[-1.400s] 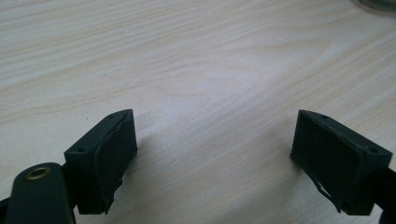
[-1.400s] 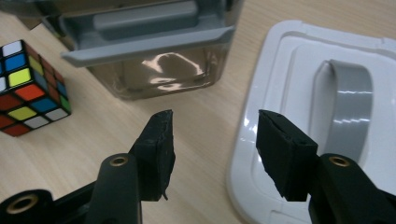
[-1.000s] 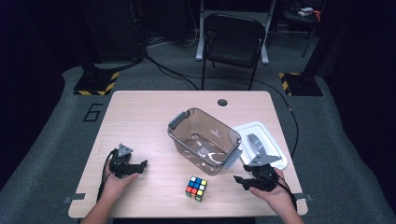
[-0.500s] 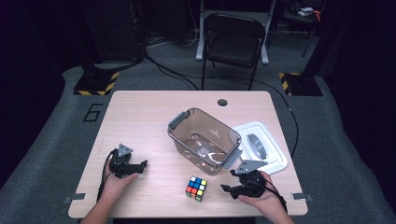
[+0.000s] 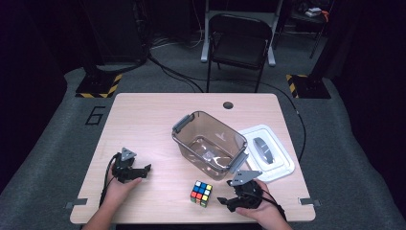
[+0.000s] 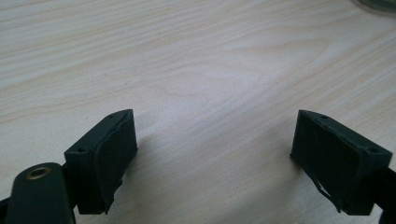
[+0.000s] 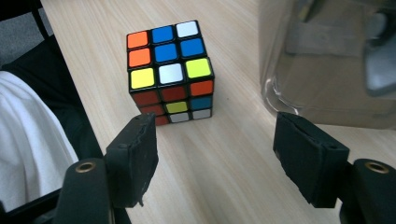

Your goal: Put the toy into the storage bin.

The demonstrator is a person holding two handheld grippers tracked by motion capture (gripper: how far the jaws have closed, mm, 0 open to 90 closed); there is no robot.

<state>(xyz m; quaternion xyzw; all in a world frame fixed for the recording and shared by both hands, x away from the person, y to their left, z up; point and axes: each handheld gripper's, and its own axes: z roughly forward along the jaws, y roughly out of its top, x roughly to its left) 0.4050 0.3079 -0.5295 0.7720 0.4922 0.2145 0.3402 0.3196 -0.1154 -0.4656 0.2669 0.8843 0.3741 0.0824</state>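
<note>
Right gripper view shows us the multicoloured plastic puzzle cube just ahead of our right gripper, jaws spread, nearer its left jaw. The clear brown plastic bin sits ahead-right; its contents are unclear. Our left gripper gapes over the pale wooden table.

Setting is looking like a lab or recording studio: dark curtained surround, grey carpet floor bearing a painted "6" off the tabletop's far-left corner. Hazard-striped stand bases are sitting beyond both far corners, cables are running across the floor, and a folding chair is standing behind the wooden table.
</note>
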